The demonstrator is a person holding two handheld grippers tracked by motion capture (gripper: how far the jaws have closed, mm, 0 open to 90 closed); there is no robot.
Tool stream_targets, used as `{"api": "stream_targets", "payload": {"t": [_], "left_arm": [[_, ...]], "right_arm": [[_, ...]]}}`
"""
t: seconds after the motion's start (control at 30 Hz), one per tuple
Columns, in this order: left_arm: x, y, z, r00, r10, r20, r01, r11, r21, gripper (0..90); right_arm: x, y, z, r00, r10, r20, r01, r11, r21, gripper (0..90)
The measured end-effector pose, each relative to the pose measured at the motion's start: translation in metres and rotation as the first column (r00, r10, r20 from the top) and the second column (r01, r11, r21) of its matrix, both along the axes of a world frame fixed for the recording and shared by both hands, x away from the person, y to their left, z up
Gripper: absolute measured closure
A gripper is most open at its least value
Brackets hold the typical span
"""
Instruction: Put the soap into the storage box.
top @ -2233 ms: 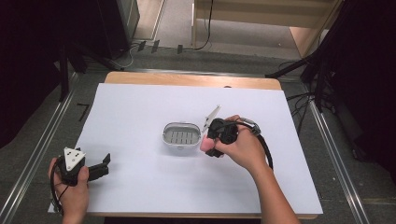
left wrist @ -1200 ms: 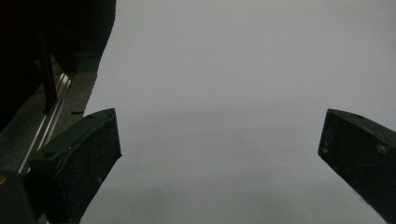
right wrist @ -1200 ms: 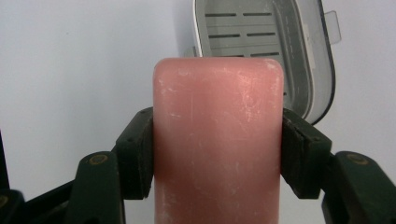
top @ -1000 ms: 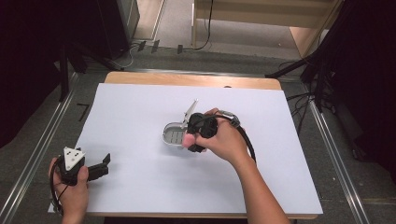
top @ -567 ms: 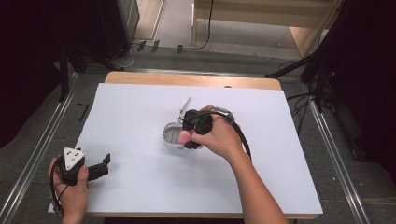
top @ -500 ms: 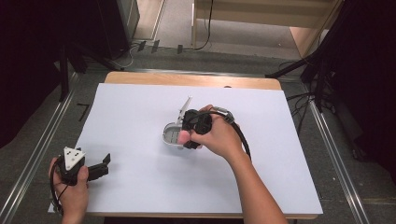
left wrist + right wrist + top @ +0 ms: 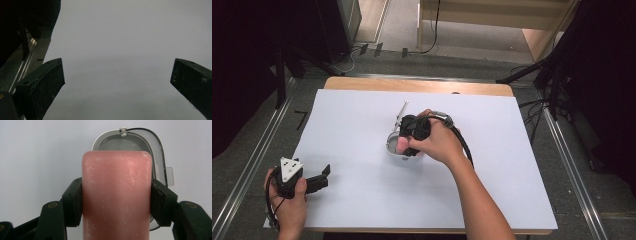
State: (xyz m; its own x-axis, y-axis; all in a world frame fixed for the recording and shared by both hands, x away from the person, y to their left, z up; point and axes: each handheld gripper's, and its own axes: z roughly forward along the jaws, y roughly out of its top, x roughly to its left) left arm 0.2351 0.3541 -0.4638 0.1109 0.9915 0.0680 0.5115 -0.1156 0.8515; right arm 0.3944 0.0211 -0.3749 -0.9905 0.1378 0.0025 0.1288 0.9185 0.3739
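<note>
Two grippers w/ one person at the desk (image 7: 362, 200), which has a white sheet over it. Right gripper (image 7: 116, 195) is clenched on a pink block (image 7: 117, 195), pads pressing both its sides; in the high view it's held over a small oval dish (image 7: 391, 147) near desk centre, w/ the dish's clear lid (image 7: 401, 111) tilted up behind. Right gripper view: block covers most of the dish, rim visible above and to the right. Left gripper (image 7: 323, 176) sits at the near-left desk corner in the left hand (image 7: 289, 205), jaws spread wide, nothing btwn them, well apart from the dish.
</note>
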Motion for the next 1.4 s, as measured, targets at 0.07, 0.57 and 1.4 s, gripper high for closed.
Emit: {"api": "stream_targets", "payload": {"t": [0.07, 0.57, 1.4], "left_arm": [[0.0, 0.0, 0.0, 1.0, 0.0, 0.001, 0.0, 1.0, -0.001, 0.0], [0.0, 0.0, 0.0, 1.0, -0.002, -0.001, 0.002, 1.0, -0.005, 0.0], [0.0, 0.0, 0.0, 1.0, -0.001, -0.002, 0.001, 1.0, -0.002, 0.0]], "right_arm": [[0.003, 0.002, -0.001, 1.0, 0.005, 0.006, -0.005, 1.0, -0.002, 38.8], [0.017, 0.008, -0.014, 0.9996, 0.027, 0.003, -0.027, 0.9994, -0.021, 38.8], [0.017, 0.008, -0.01, 1.0, -0.007, 0.0, 0.007, 0.9999, 0.009, 36.8]]}}
